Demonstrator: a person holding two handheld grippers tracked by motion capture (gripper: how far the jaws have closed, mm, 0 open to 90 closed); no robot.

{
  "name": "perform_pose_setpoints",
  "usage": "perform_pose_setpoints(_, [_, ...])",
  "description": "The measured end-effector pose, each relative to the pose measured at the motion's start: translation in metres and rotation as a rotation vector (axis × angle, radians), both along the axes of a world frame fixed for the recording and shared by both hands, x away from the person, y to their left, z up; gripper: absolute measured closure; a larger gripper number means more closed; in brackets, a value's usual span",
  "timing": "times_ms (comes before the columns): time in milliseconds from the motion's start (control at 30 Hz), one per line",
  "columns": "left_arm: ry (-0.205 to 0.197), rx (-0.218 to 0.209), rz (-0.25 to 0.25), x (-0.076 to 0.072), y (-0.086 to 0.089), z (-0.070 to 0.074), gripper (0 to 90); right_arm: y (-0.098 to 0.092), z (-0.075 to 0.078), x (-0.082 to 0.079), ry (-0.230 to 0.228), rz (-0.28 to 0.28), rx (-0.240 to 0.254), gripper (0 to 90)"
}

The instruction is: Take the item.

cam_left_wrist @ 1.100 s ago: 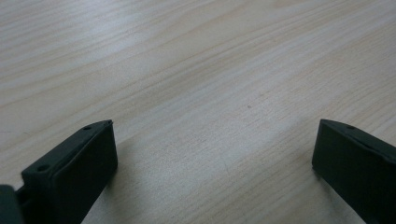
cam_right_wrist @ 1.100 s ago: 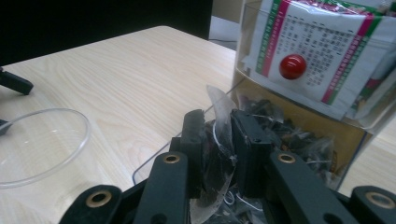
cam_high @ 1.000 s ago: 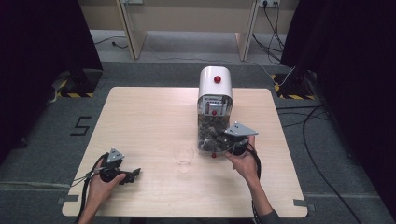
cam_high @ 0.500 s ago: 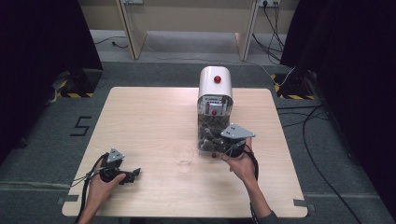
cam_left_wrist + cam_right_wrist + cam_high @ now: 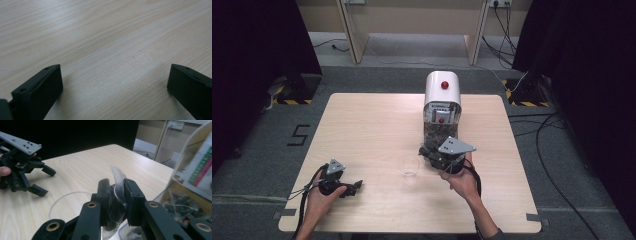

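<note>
My right gripper (image 5: 116,186) is shut on a small clear packet (image 5: 117,176) with dark contents, which sticks up between its jaws. In the high view the right gripper (image 5: 425,151) hovers just in front of the white-topped dispenser (image 5: 442,100) and to the right of a clear plastic cup (image 5: 408,166). The cup's rim (image 5: 67,194) lies below and left of the held packet. My left gripper (image 5: 354,187) rests open on the table near the front left; its jaws (image 5: 115,75) stand wide apart over bare wood.
The dispenser's clear lower bin (image 5: 180,207) holds several more dark packets close on the right of my right gripper. The left gripper (image 5: 46,182) sits farther off across the light wooden table (image 5: 362,125). Cables and dark curtains surround the table.
The right gripper has drawn away from the dispenser's front and shifted left toward the cup, carrying the packet. The left gripper has stayed put.
</note>
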State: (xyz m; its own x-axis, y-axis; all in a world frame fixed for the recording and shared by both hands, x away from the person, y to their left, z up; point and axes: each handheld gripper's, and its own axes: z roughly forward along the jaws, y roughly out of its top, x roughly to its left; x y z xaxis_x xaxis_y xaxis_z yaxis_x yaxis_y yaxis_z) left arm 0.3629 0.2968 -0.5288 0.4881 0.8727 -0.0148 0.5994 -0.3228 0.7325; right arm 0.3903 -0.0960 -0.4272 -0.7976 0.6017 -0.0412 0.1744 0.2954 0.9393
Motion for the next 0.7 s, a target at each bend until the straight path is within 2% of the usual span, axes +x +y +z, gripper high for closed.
perform_pose_setpoints(200, [0.000,0.000,0.000,0.000,0.000,0.000,0.0,0.014,-0.003,-0.006,0.003,0.043,-0.013,76.4])
perform_pose_setpoints(700, [0.000,0.000,0.000,0.000,0.000,0.000,0.0,0.032,-0.011,-0.011,0.011,0.097,-0.027,76.4])
